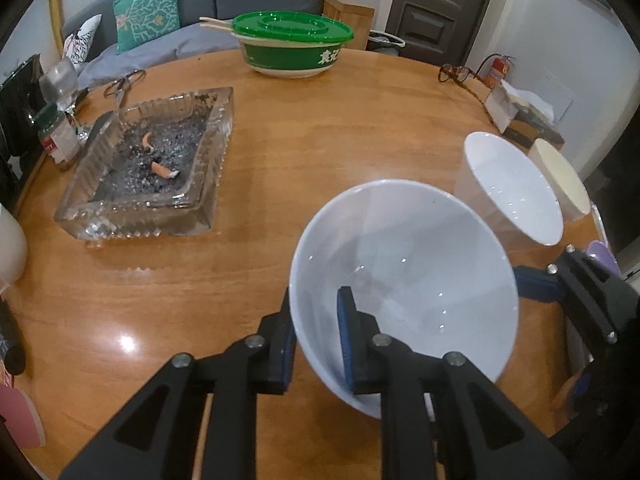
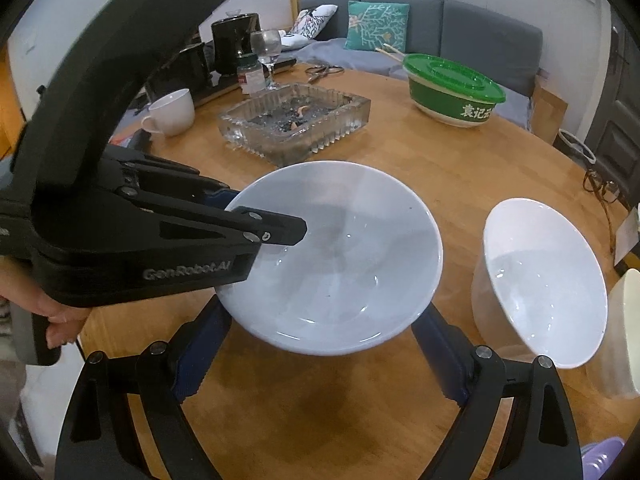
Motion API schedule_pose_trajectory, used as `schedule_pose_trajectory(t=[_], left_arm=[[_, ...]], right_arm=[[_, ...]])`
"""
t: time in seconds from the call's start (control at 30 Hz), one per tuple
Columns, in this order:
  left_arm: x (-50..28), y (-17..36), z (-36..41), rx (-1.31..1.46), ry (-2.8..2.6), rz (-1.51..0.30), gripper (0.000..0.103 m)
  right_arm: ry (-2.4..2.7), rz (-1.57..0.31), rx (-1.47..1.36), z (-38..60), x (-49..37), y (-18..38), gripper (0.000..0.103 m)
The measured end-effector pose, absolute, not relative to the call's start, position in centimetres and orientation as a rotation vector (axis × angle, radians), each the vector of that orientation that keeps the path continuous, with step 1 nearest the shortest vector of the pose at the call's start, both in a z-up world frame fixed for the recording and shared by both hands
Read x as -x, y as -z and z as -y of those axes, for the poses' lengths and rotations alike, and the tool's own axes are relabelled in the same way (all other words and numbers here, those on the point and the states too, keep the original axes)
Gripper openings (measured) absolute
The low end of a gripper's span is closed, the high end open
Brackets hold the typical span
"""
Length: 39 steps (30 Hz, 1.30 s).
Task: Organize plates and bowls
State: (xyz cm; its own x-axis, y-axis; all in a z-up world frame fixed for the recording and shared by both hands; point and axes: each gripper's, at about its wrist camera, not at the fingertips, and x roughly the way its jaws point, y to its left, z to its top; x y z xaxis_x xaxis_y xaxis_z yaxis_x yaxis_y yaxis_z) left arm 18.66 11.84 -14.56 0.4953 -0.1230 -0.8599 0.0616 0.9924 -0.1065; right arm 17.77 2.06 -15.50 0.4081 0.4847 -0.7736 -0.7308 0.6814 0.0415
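left gripper (image 1: 316,344) clamped on wide bowl (image 1: 404,280) rim, held above table (image 1: 320,128) | right gripper (image 2: 320,344) spread wide beneath, not gripping | probably for stacking into deep bowl (image 2: 540,280) just beside

Cream bowl (image 2: 626,332) cut off by right frame edge

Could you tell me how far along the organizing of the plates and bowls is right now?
Nothing looks stacked yet. In hand: the left gripper is shut on the rim of the wide white bowl, lifted above the table; the right gripper is open beneath it. Left: nesting it with the second white bowl.
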Motion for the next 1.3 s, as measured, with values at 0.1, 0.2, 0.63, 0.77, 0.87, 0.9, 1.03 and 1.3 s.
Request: schedule_pose_trajectory(t=[0.1, 0.2, 0.63, 0.77, 0.87, 0.9, 1.03, 1.3], left_arm=[[-18.8, 14.7, -11.7, 0.056, 0.097, -1.041, 0.014], [-18.9, 14.8, -11.7, 0.051, 0.086, -1.037, 0.013], [-18.5, 14.2, -10.4, 0.021, 0.082, -1.033, 0.013], [-17.9, 12.6, -9.4, 0.001, 0.095, -1.009, 0.014], [-17.3, 11.0, -8.3, -0.024, 0.095, -0.978, 0.014], [-17.2, 10.5, -8.0, -0.03, 0.095, -0.97, 0.014], [-17.0, 8.5, -6.0, -0.054, 0.101, -0.941, 0.014], [-17.9, 5.9, -0.6, -0.086, 0.144, -0.906, 0.014]], right_arm=[[-0.787, -0.84, 0.333, -2.2, -17.9, 15.6, 0.089], [-0.79, -0.847, 0.327, -2.4, -18.3, 15.9, 0.091], [-0.748, -0.82, 0.361, -2.7, -18.1, 16.1, 0.094], [-0.731, -0.76, 0.374, -1.8, -16.9, 15.1, 0.094], [-0.729, -0.73, 0.357, -0.8, -16.5, 13.8, 0.094], [-0.726, -0.721, 0.349, -0.4, -16.4, 13.3, 0.094], [-0.711, -0.685, 0.332, 1.4, -15.9, 11.4, 0.094], [-0.659, -0.635, 0.301, 6.5, -16.0, 8.8, 0.094]])
